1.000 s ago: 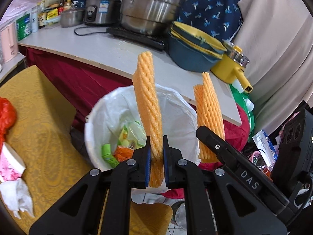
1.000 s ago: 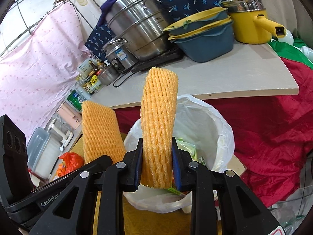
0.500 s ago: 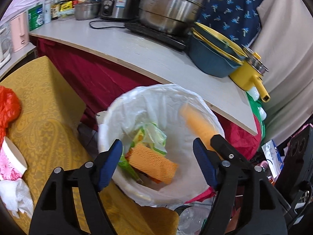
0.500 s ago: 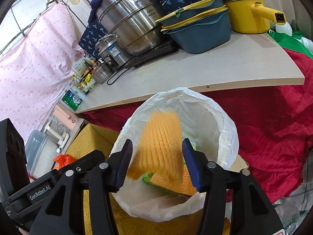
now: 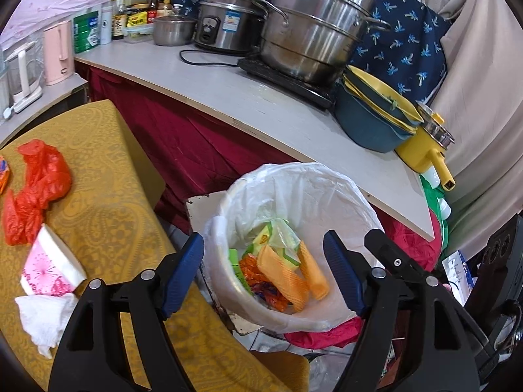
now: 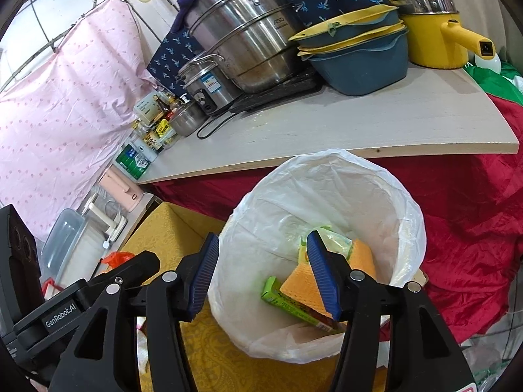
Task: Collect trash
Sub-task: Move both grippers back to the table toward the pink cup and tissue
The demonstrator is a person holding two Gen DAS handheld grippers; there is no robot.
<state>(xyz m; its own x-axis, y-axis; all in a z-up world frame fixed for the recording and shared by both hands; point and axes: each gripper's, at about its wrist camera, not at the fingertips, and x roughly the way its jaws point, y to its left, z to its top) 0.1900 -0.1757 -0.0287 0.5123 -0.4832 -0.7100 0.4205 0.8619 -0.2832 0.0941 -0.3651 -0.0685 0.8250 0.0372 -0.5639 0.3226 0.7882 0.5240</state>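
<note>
Pale desk (image 5: 248,98) w/ red skirt cloth (image 5: 196,150) under its edge. Behind desk: navy print cloth (image 5: 405,52), pink dotted sheet (image 6: 52,104) to its left. Yellow patterned cover (image 5: 98,176) on furniture in front of desk.

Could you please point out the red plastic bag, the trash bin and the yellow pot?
red plastic bag (image 5: 39,179), left wrist view, crumpled middle.
trash bin (image 6: 402,192), right wrist view, liner's far rim.
yellow pot (image 6: 431,42), right wrist view, side wall.

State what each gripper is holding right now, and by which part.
Nothing is held. The left gripper and right gripper are both open over the lined bin; two orange foam nets lie loose inside it.
</note>
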